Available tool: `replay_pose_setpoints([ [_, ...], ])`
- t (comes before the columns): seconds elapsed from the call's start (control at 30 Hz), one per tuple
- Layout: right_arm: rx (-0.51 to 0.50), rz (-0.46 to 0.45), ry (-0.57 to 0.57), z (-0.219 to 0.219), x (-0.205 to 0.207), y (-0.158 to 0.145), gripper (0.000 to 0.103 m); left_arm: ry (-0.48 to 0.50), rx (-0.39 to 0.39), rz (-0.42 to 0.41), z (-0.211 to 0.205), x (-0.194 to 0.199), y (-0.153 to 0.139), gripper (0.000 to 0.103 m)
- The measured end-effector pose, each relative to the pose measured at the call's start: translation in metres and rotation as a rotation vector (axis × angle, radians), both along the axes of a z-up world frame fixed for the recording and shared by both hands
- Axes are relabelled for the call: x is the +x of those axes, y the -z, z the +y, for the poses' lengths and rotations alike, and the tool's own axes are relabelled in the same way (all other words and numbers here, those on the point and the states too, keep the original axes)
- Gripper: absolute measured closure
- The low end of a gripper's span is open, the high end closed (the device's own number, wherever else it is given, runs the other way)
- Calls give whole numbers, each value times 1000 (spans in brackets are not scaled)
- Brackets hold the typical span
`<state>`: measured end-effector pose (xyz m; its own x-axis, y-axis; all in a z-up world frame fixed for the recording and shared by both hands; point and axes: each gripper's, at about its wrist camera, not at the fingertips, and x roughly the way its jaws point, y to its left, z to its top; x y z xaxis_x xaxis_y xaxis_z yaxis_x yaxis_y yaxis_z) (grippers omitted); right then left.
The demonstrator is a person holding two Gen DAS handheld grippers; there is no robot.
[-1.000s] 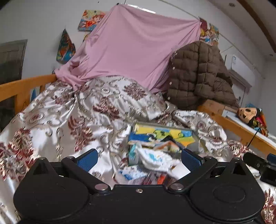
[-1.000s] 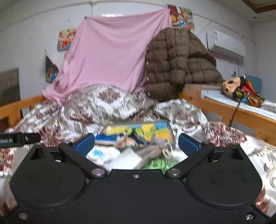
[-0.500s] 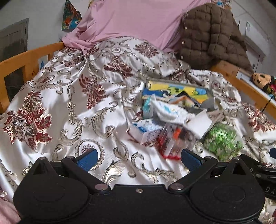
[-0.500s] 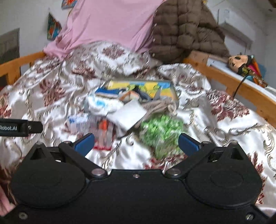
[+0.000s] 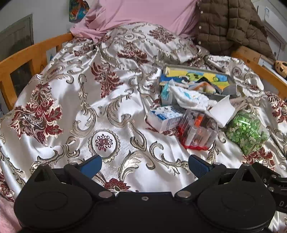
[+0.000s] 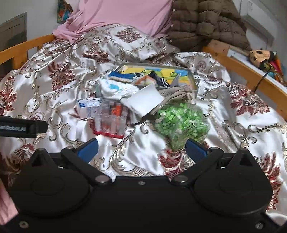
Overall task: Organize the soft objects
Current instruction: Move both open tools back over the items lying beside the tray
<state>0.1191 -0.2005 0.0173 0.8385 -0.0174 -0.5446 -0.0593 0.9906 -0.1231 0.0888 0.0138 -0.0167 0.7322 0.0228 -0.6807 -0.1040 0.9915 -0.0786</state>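
Over the bed, I have tipped both cameras down in the last second, so the pile now sits in full view. Left gripper [image 5: 145,165] and right gripper [image 6: 141,147] both gape wide, empty. The white cloth [image 6: 114,89] lies beside the tray [image 6: 194,78]; a green bag [image 6: 181,123] and clear box [image 6: 109,120] crowd my approach.

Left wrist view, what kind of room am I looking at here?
Most likely a bedroom: a wooden bed frame around a satin bedspread, with a pink sheet and a brown quilted jacket piled at its head.
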Motion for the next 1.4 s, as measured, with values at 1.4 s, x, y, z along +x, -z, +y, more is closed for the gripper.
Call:
replay_pose_setpoints([
  [1.4,255,217,-81,-27,104,11,1,35,31,28,3,104,3,1],
])
